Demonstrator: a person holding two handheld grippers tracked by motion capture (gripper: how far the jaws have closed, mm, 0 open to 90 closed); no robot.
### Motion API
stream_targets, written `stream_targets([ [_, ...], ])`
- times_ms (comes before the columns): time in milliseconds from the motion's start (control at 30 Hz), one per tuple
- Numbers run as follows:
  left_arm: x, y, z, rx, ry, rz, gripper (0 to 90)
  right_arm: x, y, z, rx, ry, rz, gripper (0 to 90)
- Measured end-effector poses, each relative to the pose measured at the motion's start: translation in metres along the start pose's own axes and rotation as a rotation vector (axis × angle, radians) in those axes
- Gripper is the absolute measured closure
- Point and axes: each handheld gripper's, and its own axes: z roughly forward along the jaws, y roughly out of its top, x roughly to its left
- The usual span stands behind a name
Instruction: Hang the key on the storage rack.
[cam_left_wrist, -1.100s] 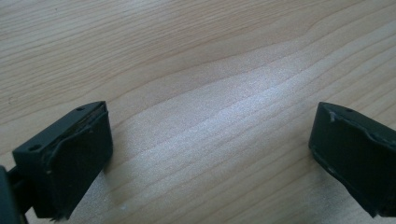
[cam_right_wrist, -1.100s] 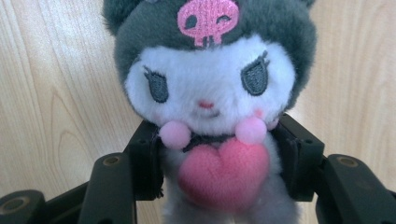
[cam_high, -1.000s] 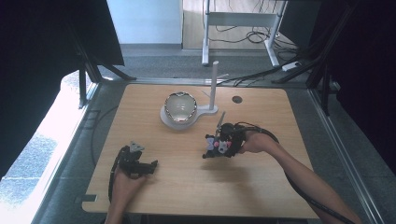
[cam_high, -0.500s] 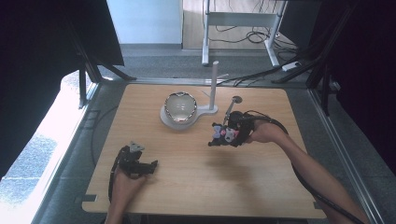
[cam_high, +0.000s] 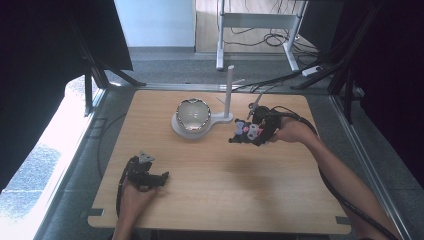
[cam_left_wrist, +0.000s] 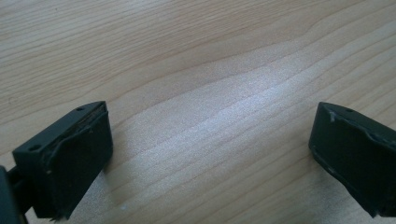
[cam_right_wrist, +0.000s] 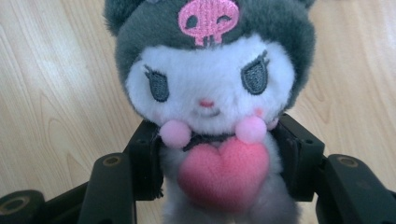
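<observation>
The right gripper (cam_high: 239, 136) is clenched on a plush toy (cam_right_wrist: 212, 93), lifted near the bowl (cam_high: 192, 116); placing remains. The left gripper (cam_left_wrist: 210, 154) rests released on the surface (cam_high: 215, 200).

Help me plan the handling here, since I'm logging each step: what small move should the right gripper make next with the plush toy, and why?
Probably carry it a little further toward the bowl and lower it in. The right gripper is shut on the plush toy, held beside the white stand, and the bowl looks like the only container on the table. The left gripper rests open, holding nothing.
</observation>
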Motion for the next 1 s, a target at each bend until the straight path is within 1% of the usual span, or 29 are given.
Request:
stream_targets([
  [100,0.000,0.000,0.000,0.000,0.000,0.000,0.0,-0.005,0.000,-0.005,0.004,-0.015,0.025,42.8],
  [133,0.000,0.000,0.000,0.000,0.000,0.000,0.0,-0.005,0.000,-0.005,0.004,-0.015,0.025,42.8],
  [167,0.000,0.000,0.000,0.001,-0.001,0.000,0.0,-0.010,0.000,-0.009,-0.001,-0.023,0.039,42.8],
  [200,0.000,0.000,0.000,0.001,-0.001,0.000,0.0,-0.010,0.000,-0.009,-0.001,-0.023,0.039,42.8],
  [233,0.000,0.000,0.000,0.001,0.000,0.000,0.0,-0.015,0.000,-0.013,-0.006,-0.029,0.049,42.8],
  [300,0.000,0.000,0.000,0.000,0.000,0.000,0.0,-0.017,0.000,-0.014,-0.009,-0.032,0.051,42.8],
  [333,0.000,0.000,0.000,0.000,0.000,0.000,0.0,-0.019,0.001,-0.016,-0.008,-0.034,0.056,42.8],
  [367,0.000,0.000,0.000,0.001,0.000,0.000,0.0,-0.024,0.002,-0.021,-0.011,-0.045,0.059,42.9],
  [400,0.000,0.000,0.000,0.001,0.000,0.000,0.0,-0.024,0.002,-0.021,-0.011,-0.045,0.059,42.9],
  [433,0.000,0.000,0.000,0.001,-0.001,0.000,0.0,-0.028,0.003,-0.025,-0.016,-0.049,0.068,42.9],
  [633,0.000,0.000,0.000,0.003,-0.002,0.000,0.0,-0.039,0.006,-0.035,-0.024,-0.071,0.083,42.9],
  [767,0.000,0.000,0.000,0.003,-0.002,0.000,0.0,-0.044,0.007,-0.040,-0.030,-0.078,0.097,42.9],
  [800,0.000,0.000,0.000,0.004,-0.002,0.001,0.0,-0.049,0.008,-0.044,-0.038,-0.078,0.110,42.9],
  [967,0.000,0.000,0.000,0.004,-0.002,-0.001,0.0,-0.059,0.010,-0.051,-0.048,-0.080,0.136,42.9],
  [1000,0.000,0.000,0.000,0.004,-0.002,-0.001,0.0,-0.059,0.010,-0.051,-0.048,-0.080,0.136,42.9],
])
